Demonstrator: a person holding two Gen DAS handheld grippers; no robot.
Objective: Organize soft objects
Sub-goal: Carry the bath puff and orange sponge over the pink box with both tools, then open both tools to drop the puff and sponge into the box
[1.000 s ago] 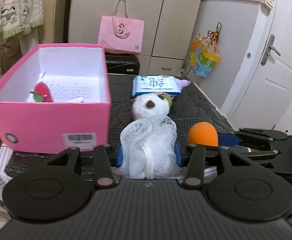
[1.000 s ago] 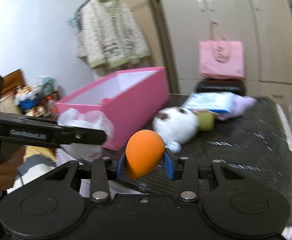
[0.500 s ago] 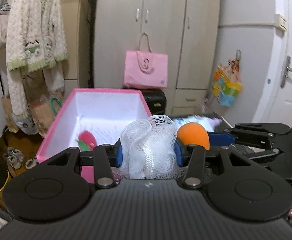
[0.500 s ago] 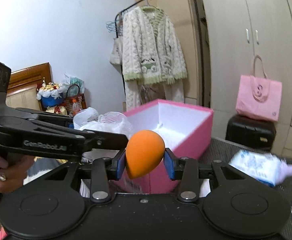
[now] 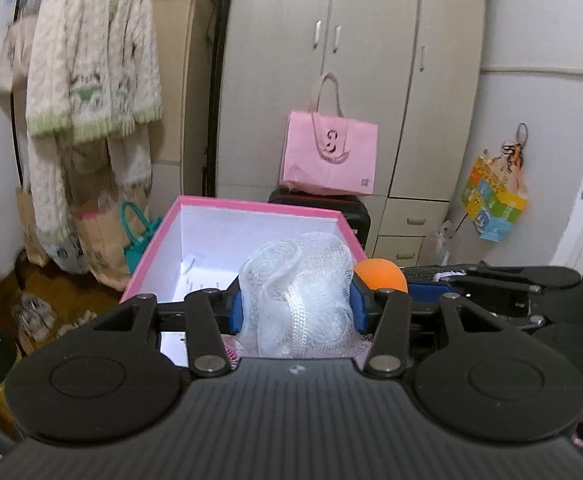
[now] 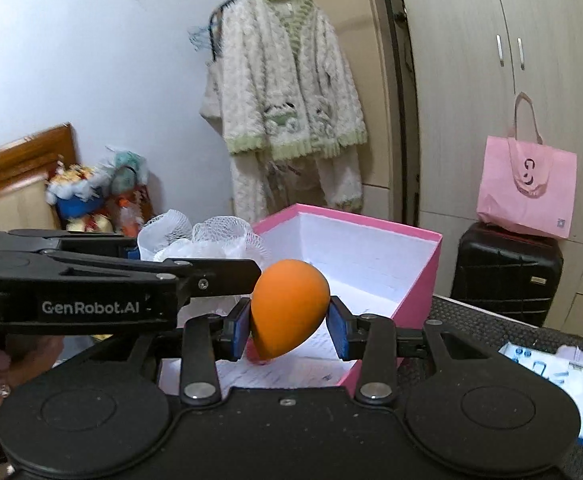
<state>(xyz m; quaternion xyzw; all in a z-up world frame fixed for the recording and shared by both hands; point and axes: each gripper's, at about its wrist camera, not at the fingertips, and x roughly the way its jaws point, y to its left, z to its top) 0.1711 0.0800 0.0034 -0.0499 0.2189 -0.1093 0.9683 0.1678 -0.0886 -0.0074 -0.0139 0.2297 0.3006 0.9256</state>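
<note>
jaws of the left gripper (image 5: 297, 306) are easing open, pads still pressing a white mesh bath pouf (image 5: 297, 284) over the near end of the pink box (image 5: 251, 210); right gripper (image 6: 289, 330) pinches an orange sponge egg (image 6: 289, 306) just right of it.

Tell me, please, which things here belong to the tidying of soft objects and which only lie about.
Job:
- white mesh sponge, in left gripper, jaws opening
- orange sponge, in right gripper
- pink box

Lying about:
- knitted cardigan
- pink bag
- black suitcase
</note>
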